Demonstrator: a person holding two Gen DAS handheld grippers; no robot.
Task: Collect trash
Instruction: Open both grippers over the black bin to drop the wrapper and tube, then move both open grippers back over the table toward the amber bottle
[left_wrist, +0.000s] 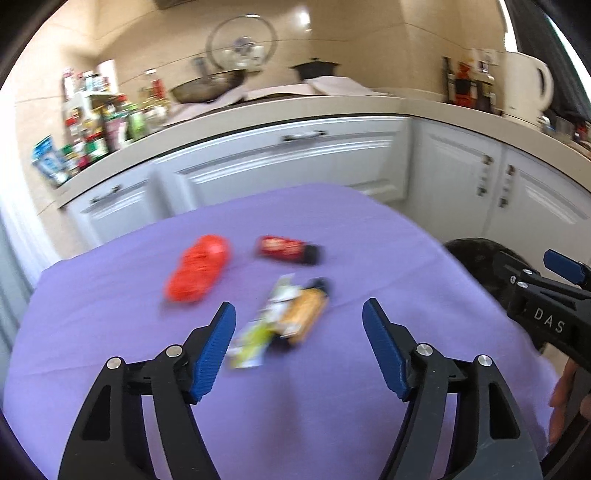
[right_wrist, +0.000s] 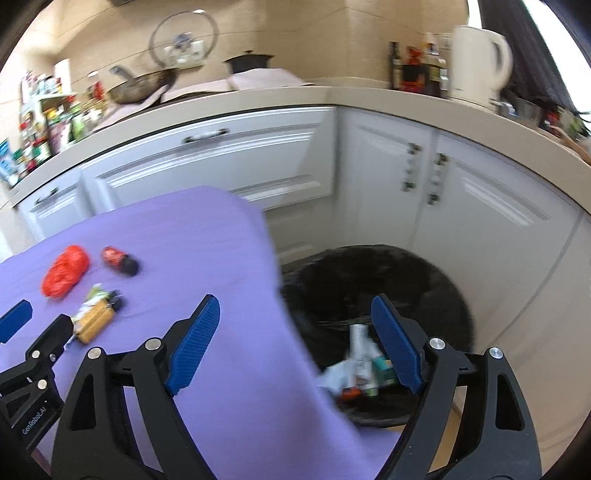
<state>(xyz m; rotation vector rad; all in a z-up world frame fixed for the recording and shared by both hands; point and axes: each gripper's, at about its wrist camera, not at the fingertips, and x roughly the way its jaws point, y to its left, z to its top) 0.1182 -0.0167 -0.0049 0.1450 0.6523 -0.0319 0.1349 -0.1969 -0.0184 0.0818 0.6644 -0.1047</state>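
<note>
On the purple tablecloth (left_wrist: 332, 240) lie a crumpled red bag (left_wrist: 197, 273), a small red and black bottle (left_wrist: 288, 250), an orange snack packet (left_wrist: 304, 314) and a white-green wrapper (left_wrist: 258, 332). My left gripper (left_wrist: 299, 314) is open and empty, just in front of the packet and wrapper. My right gripper (right_wrist: 295, 306) is open and empty, over the table's right edge beside a black-lined trash bin (right_wrist: 388, 280) that holds several pieces of trash (right_wrist: 362, 369). The red bag (right_wrist: 66, 275), bottle (right_wrist: 120, 260) and packet (right_wrist: 98, 319) also show in the right wrist view.
White kitchen cabinets (left_wrist: 295, 155) and a beige counter stand behind the table. On the counter are a spice rack (left_wrist: 96, 122), a wok (left_wrist: 207, 86), a black pot (left_wrist: 314, 68) and a white kettle (left_wrist: 526, 85). The bin stands on the floor right of the table.
</note>
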